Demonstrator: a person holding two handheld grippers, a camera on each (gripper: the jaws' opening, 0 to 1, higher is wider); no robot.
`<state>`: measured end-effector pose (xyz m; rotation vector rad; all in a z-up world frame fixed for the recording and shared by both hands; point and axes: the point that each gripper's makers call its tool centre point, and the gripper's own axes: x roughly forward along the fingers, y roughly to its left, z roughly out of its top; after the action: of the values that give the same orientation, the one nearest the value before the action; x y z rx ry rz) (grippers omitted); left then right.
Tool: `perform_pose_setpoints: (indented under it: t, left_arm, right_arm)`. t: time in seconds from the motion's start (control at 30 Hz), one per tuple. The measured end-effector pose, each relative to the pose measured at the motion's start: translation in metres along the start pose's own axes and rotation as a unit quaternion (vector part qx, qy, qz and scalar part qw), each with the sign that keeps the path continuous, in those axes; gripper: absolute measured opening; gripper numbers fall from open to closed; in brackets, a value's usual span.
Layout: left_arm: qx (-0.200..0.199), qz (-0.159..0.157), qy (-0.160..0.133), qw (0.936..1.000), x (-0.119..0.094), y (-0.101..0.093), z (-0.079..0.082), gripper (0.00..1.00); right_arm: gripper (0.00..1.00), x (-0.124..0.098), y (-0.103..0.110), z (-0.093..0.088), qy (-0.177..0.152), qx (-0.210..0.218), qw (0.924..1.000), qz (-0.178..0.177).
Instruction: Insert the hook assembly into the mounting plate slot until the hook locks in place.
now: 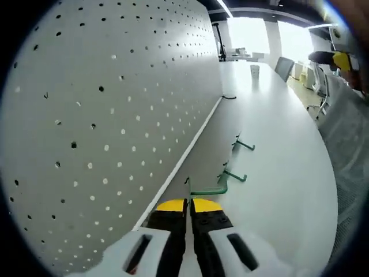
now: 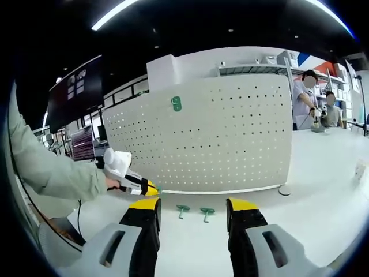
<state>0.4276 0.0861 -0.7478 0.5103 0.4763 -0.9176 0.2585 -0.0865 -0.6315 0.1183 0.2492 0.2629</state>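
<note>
My left gripper is shut, its yellow-tipped jaws pressed together on a green hook that sticks out to the right just above the table, close to the foot of the white pegboard. Two more green hooks lie on the table beyond it. In the right gripper view, my right gripper stands open with nothing between its jaws, facing the pegboard. A small green mounting plate hangs high on the board. The two loose hooks lie ahead, and the left gripper is at the left in a hand.
The long white table runs along the pegboard. A black hook lies by the board's far end, with a cup and chairs beyond. Two people stand at the back right, and a sleeve is at the left.
</note>
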Motion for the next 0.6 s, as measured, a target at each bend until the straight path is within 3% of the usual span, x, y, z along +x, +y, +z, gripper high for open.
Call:
perform_pose_setpoints:
  t: [0.27, 0.6]
  left_arm:
    - [-0.004, 0.021, -0.039, 0.999, -0.016, 0.006, 0.024, 0.02]
    - [0.002, 0.039, -0.064, 0.9972, -0.038, 0.007, 0.037, 0.02]
  right_arm:
    - [0.43, -0.003, 0.005, 0.009, -0.01, -0.007, 0.9999, 0.006]
    - [0.43, -0.008, 0.011, 0.017, -0.021, -0.015, 0.9996, 0.011]
